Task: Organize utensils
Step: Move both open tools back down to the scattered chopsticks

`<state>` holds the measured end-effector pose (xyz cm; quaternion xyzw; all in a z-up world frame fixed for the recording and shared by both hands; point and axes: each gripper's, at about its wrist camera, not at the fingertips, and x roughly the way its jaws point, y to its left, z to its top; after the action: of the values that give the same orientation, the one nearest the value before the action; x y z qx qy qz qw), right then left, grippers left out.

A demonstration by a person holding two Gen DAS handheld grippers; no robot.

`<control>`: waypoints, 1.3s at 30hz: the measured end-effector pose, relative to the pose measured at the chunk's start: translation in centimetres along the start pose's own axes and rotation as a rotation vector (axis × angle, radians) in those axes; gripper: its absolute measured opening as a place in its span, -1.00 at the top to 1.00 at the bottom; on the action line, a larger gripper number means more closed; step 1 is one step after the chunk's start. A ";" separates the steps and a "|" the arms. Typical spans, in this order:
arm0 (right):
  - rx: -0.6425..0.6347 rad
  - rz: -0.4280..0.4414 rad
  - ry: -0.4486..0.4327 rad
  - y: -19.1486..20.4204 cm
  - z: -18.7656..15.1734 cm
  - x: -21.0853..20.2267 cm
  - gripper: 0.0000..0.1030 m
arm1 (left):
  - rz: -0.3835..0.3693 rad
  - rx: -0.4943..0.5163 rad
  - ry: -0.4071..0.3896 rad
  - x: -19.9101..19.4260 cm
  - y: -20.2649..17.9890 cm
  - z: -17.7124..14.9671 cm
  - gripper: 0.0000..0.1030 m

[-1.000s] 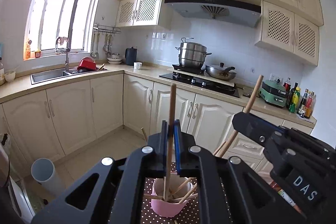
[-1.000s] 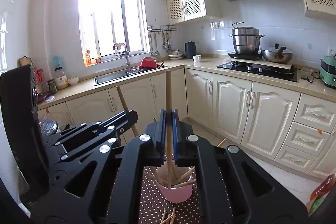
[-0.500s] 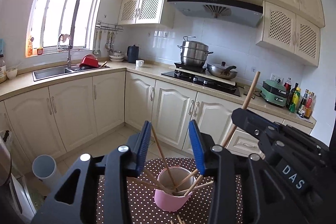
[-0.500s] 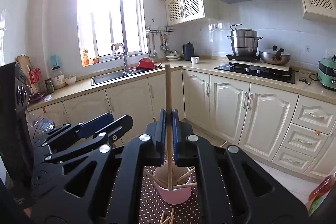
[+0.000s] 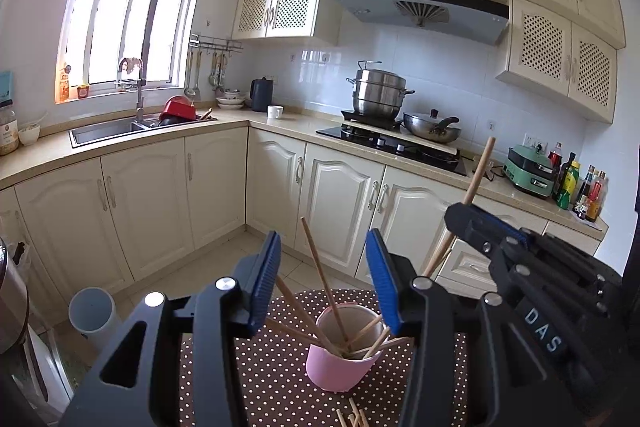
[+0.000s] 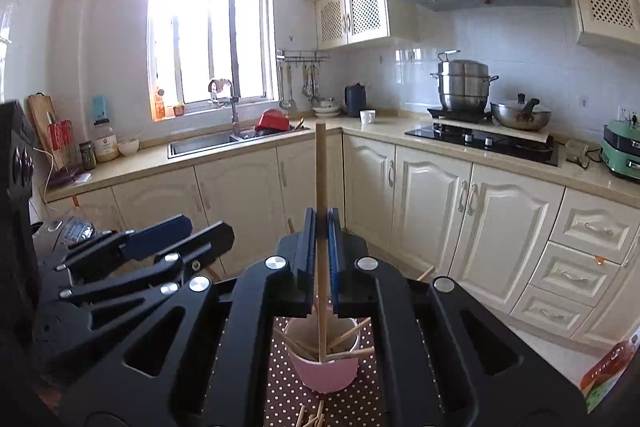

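Lettering reading "DAS" shows white on the right gripper (image 5: 472,211) at lower right of the left wrist view, its fingers clamped on an upright chopstick (image 6: 321,227) whose tip dips into the pink cup (image 6: 326,367). At lower centre, the left gripper (image 5: 324,283) stands wide apart above that cup on the dotted cloth (image 5: 272,379).

A: Where does the left wrist view look from?
B: Close above the left gripper (image 5: 324,279), facing the stove (image 5: 394,141) and the pink cup (image 5: 340,355) below.
A: And the right wrist view?
B: Equally close, over the right gripper (image 6: 322,259), angled toward the window (image 6: 208,27). Both views share the cup, sink (image 6: 204,143) and stove.
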<state>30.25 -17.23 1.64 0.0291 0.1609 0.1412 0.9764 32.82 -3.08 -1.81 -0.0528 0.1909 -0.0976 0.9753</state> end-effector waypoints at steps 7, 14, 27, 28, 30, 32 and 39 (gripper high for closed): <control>0.009 0.012 0.051 -0.2 -0.8 0.3 0.88 | 0.005 0.007 0.009 0.2 0.1 -0.2 0.04; 0.021 0.028 0.114 -0.2 -2.3 1.0 0.87 | 0.031 0.023 0.009 -0.2 0.2 -0.4 -0.09; 0.031 0.019 0.119 0.2 -2.4 -0.9 0.86 | 0.043 0.029 0.006 -2.5 0.4 -0.8 -0.14; 0.032 0.019 0.119 0.2 -2.4 -1.1 0.86 | 0.041 0.029 0.006 -2.8 0.4 -0.9 -0.14; 0.030 0.017 0.116 0.4 -2.3 -1.8 0.86 | 0.039 0.033 0.007 -3.3 0.3 -1.1 -0.15; 0.030 0.019 0.114 0.5 -2.3 -2.4 0.86 | 0.035 0.039 0.006 -4.0 0.2 -1.4 -0.15; 0.033 0.031 0.123 1.2 -3.5 -4.8 0.86 | 0.022 0.063 0.032 -6.2 -0.4 -3.3 -0.15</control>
<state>24.40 -17.39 -0.04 0.0391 0.2225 0.1551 0.9617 25.91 -2.38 -2.55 -0.0185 0.2041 -0.0935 0.9743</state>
